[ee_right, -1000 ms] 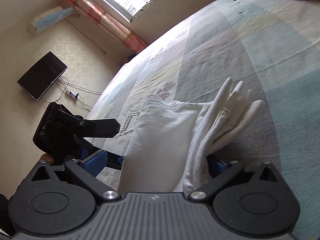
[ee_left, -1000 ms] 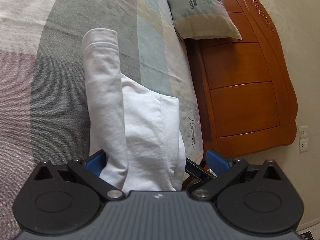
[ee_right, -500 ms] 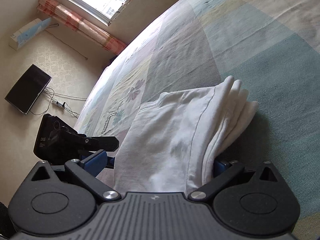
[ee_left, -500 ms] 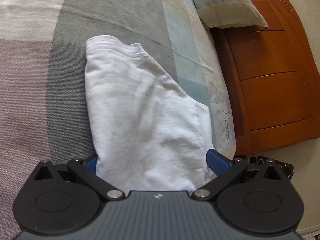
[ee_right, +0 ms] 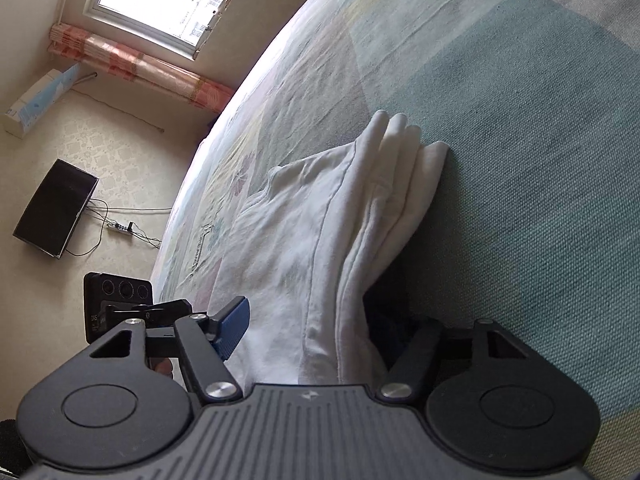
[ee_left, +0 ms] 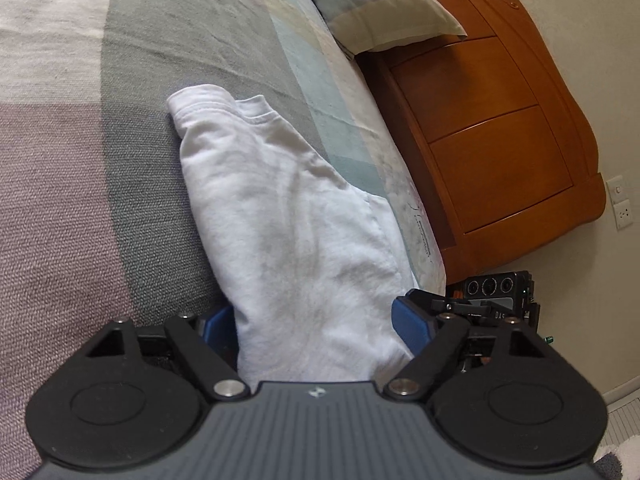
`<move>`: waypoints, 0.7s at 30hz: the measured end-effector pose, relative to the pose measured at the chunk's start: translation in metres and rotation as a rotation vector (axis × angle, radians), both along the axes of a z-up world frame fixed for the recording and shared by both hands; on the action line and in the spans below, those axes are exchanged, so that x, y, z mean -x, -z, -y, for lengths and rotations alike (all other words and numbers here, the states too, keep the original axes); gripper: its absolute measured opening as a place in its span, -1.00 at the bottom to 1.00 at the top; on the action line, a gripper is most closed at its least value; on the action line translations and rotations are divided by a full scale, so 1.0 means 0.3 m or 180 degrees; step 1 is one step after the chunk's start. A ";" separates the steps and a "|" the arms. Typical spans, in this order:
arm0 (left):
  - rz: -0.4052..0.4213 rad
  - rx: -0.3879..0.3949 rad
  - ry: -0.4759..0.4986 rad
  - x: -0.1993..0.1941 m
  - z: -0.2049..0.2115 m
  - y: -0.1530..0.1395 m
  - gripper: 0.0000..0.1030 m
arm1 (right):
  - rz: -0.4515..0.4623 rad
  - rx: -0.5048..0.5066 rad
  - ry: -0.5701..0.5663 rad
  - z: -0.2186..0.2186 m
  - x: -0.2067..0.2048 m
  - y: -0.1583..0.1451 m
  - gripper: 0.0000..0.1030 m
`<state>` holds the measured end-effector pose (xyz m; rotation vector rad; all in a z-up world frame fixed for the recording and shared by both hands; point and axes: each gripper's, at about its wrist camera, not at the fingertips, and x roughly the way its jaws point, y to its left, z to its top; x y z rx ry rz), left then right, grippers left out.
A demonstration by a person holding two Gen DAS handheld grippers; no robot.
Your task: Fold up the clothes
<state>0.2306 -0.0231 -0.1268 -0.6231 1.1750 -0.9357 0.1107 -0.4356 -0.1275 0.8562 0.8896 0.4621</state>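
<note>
A white garment point(ee_left: 296, 232), folded into a long stack, lies on the patchwork bedspread point(ee_left: 72, 208). In the left wrist view it runs away from my left gripper point(ee_left: 314, 322), whose blue pads point(ee_left: 410, 320) stand wide apart on either side of its near end, so the gripper is open. In the right wrist view the same garment point(ee_right: 320, 240) shows its layered edges at the far end. My right gripper point(ee_right: 320, 332) is open too; its left pad point(ee_right: 234, 328) sits beside the cloth and the right one is hidden under a fold. Each gripper appears at the other's side.
A pillow point(ee_left: 380, 4) rests against the wooden headboard point(ee_left: 500, 140) at the bed's end. The mattress edge point(ee_left: 424, 240) drops off just right of the garment. In the right wrist view, a window point(ee_right: 168, 4), a dark monitor point(ee_right: 56, 208) and cables point(ee_right: 120, 228) are visible beyond the bed.
The garment, bunched and raised a second ago, now lies flatter on the bed. Both grippers' fingers have drawn closer together around its near end.
</note>
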 end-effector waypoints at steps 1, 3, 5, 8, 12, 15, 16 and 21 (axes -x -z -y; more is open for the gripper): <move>-0.0099 0.0047 -0.0066 -0.004 -0.003 0.001 0.34 | 0.0002 -0.0011 -0.0008 0.000 0.001 -0.001 0.36; -0.0182 0.0150 -0.0060 -0.009 0.017 0.012 0.41 | -0.0007 0.0014 -0.0012 -0.013 0.000 -0.007 0.40; -0.0168 0.0195 -0.0046 -0.009 0.039 0.018 0.41 | 0.0026 0.0009 -0.0052 -0.035 -0.008 -0.009 0.48; -0.0217 0.0140 -0.0045 -0.024 0.037 0.033 0.15 | 0.0044 -0.0031 -0.0050 -0.052 -0.025 0.004 0.47; -0.0482 0.0174 -0.0160 -0.049 -0.019 0.113 -0.67 | 0.0014 -0.0073 -0.0005 -0.025 -0.026 0.035 0.09; -0.0391 0.0035 -0.0176 -0.039 0.002 0.091 -0.66 | -0.0019 -0.0098 0.0030 0.002 -0.023 0.061 -0.51; -0.0390 0.0006 -0.0196 -0.036 0.006 0.085 -0.66 | -0.0029 -0.0104 0.0041 0.010 -0.022 0.069 -0.54; -0.0424 -0.0128 -0.0320 -0.024 0.024 0.054 -0.67 | -0.0094 0.0242 0.0112 -0.038 -0.023 0.020 -0.58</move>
